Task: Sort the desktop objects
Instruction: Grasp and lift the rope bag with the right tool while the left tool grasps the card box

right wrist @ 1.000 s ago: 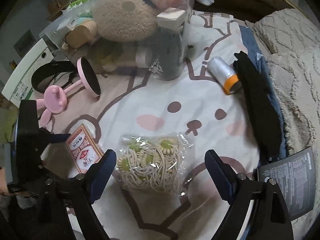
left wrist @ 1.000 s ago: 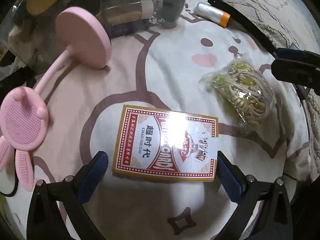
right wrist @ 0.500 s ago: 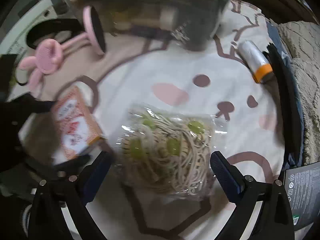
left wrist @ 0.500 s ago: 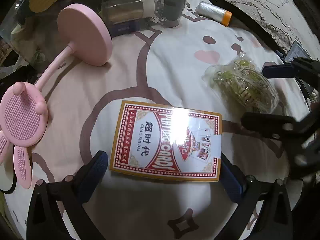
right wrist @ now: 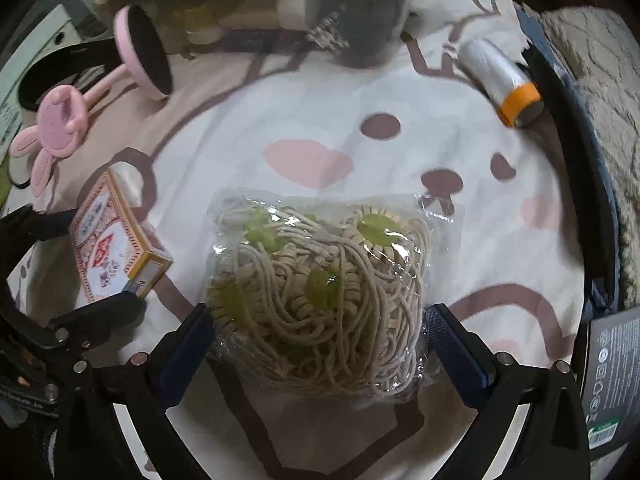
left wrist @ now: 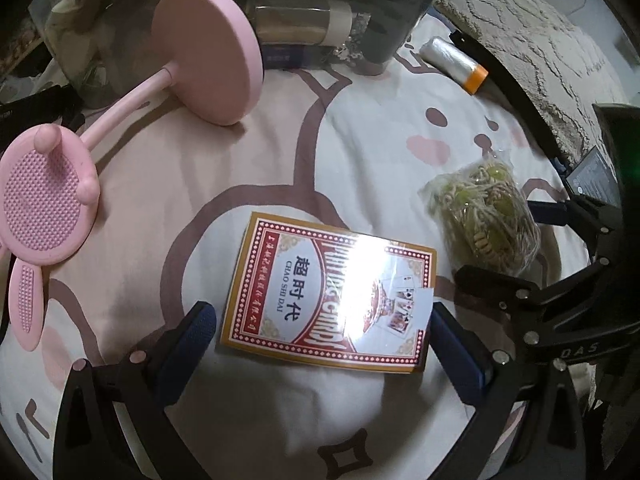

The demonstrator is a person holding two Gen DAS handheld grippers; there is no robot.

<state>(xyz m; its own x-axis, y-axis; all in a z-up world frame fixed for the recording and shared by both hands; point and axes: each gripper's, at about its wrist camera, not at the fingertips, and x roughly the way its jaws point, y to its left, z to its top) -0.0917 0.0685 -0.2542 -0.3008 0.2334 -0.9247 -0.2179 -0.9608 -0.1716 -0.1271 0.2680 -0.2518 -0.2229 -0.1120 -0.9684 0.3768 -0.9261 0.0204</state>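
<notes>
Left wrist: spread tongs [left wrist: 320, 332] flank card box [left wrist: 328, 296] edges.

Rig: 2 handheld grippers, matte black frames, blue finger pads.

Left gripper [left wrist: 320, 338]: angular black arms, open triangular cut-outs, silver round screw heads along each arm; fingers [left wrist: 188, 336] faced with dark blue knurled pads. Right gripper [right wrist: 318, 334]: same build, same blue textured pads [right wrist: 454, 342], silver screws; its frame carries pale "DAS" lettering, visible from the left wrist camera.
</notes>
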